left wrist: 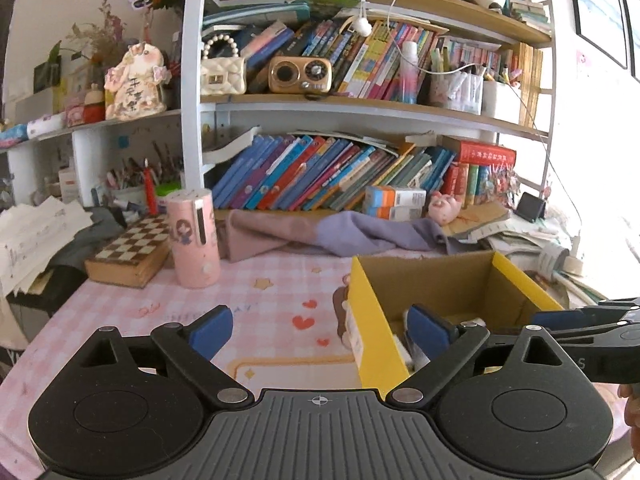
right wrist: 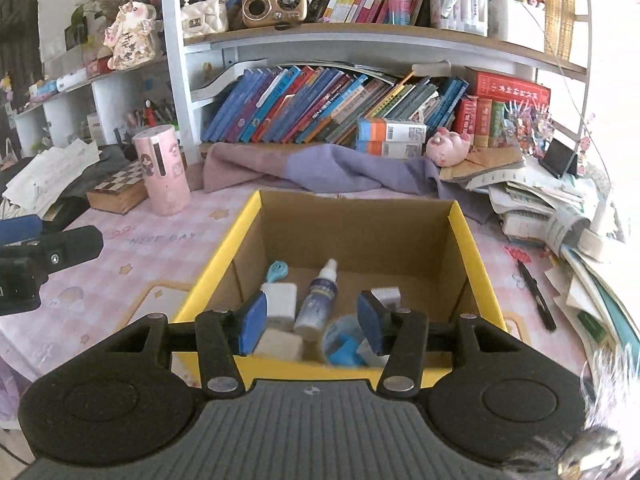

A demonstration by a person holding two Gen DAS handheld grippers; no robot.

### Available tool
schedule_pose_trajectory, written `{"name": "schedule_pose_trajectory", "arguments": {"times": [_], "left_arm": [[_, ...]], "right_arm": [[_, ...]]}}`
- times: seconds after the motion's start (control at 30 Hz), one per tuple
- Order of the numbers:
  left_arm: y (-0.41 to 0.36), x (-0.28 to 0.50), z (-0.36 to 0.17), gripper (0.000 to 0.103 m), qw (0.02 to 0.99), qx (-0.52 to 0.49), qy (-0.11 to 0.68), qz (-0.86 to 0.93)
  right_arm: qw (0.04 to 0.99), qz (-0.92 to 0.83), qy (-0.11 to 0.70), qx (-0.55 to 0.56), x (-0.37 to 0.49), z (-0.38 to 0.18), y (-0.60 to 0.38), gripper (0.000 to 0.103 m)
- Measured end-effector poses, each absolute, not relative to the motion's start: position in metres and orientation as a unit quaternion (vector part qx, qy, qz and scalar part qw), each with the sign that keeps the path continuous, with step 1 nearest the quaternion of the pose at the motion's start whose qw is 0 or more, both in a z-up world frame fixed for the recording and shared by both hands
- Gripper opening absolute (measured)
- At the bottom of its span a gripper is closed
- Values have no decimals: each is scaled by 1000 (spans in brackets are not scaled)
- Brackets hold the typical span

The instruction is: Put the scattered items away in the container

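Container: cardboard box (right wrist: 356, 220) with yellow outer faces and open top, standing on the pink checked tabletop (right wrist: 132, 264) in front of the bookshelf (right wrist: 360, 40).
Container contents: 1 white spray bottle (right wrist: 318, 300) lying on the box floor; 1 white block (right wrist: 280, 300) to its left; 1 teal string-like piece (right wrist: 277, 270) behind that block; 1 small white piece (right wrist: 386, 293) to the right of the bottle; 1 beige block (right wrist: 278, 344) and 1 blue-and-clear object (right wrist: 344, 344) against the near wall of the box.
Progress: judged largely done, since at least 6 items lie inside the box.
Remaining: 1 black pen-like item (right wrist: 536, 294) lies on the tabletop to the right of the box; it is the only loose small item seen near the box. Whether the stacked papers (right wrist: 552, 208) beyond it belong to the task cannot be told.
Right gripper (right wrist: 314, 320): positioned over the near edge of the box, fingers spread apart, nothing between the blue pads (right wrist: 253, 322).
Left gripper (left wrist: 320, 330): positioned beside the left wall of the box, fingers spread wide, holding nothing; its right finger overlaps the box opening in the left wrist view.
Landmark clutter: pink cylinder (left wrist: 194, 238) and chessboard case (left wrist: 128, 252) stand well left of the box; purple cloth (right wrist: 320, 168) lies behind the box.
Next step, as judged: collect the pen-like item with the right gripper.
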State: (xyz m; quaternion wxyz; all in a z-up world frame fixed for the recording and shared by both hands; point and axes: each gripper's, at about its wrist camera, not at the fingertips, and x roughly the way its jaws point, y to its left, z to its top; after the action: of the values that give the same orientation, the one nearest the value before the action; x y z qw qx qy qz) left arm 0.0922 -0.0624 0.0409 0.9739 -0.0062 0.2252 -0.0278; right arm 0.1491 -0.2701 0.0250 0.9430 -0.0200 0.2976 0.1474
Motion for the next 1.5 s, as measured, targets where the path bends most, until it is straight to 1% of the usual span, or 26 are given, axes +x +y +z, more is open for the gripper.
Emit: {"name": "schedule_pose_trajectory", "arguments": {"times": [0.17, 0.27, 0.37, 0.4, 0.47, 0.53, 0.63, 0.93, 1.13, 1.5], "left_arm": [[-57, 63, 30, 96, 969, 2, 244, -26], [-51, 44, 23, 96, 966, 3, 259, -15], [-45, 26, 18, 96, 964, 2, 266, 1], [-43, 20, 17, 96, 963, 2, 268, 8], [-40, 8, 12, 100, 961, 4, 275, 22], [-37, -2, 8, 103, 959, 7, 280, 35], [-32, -13, 5, 103, 957, 13, 288, 40], [-21, -32, 4, 103, 954, 11, 297, 47], [-18, -33, 2, 103, 950, 4, 308, 40], [-24, -31, -1, 103, 947, 5, 321, 23]], "right_arm": [[944, 131, 303, -15, 116, 19, -266, 48], [943, 125, 307, -15, 95, 13, -263, 51], [943, 118, 312, -15, 74, 8, -258, 55], [943, 117, 312, -15, 68, 6, -257, 58], [943, 113, 311, -16, 56, 3, -253, 62], [944, 111, 311, -18, 45, 1, -249, 68], [942, 113, 316, -17, 33, -3, -244, 72], [938, 123, 322, -27, 8, -7, -226, 82], [936, 128, 327, -35, 3, -7, -219, 85], [934, 127, 331, -37, 2, -6, -220, 87]]}}
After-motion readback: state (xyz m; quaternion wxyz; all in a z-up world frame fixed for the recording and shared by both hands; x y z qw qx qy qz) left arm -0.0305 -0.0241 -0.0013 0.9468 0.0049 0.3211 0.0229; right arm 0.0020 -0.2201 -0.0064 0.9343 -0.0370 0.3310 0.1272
